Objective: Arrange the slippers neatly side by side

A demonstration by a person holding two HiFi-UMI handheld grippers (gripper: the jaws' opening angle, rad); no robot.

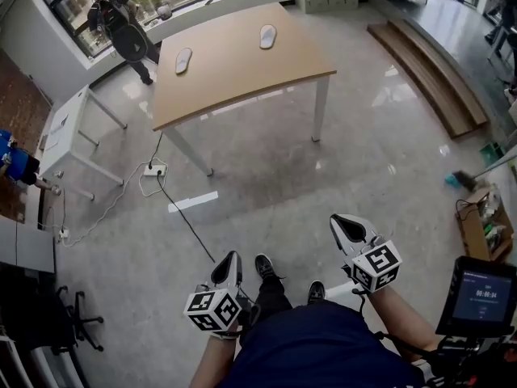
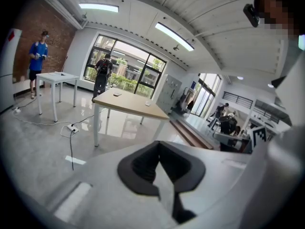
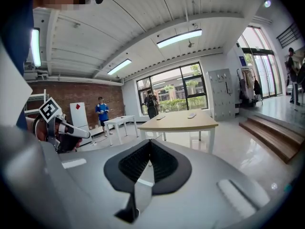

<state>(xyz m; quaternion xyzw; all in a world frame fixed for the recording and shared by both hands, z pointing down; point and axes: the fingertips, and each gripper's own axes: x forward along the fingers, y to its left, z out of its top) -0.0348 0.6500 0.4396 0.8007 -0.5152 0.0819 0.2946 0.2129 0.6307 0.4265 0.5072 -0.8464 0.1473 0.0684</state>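
Observation:
Two light grey slippers lie far apart on the wooden table (image 1: 242, 63), one near its left side (image 1: 183, 60) and one near its far edge (image 1: 267, 36). Both grippers are held low near my body, well short of the table. The left gripper (image 1: 229, 259) is shut with nothing in it, and its jaws meet at the tips (image 2: 158, 145). The right gripper (image 1: 344, 221) is also shut and empty (image 3: 149, 142). The right gripper view shows the table (image 3: 181, 121) and both slippers (image 3: 160, 117) (image 3: 191, 115) far ahead. In the left gripper view the table (image 2: 128, 105) is also distant.
A small white table (image 1: 69, 128) stands left of the wooden one. A person in dark clothes (image 1: 125, 27) is by the window, and another in blue (image 1: 16, 164) at the far left. A power strip with cable (image 1: 155, 169) lies on the floor. Wooden steps (image 1: 428, 63) run along the right.

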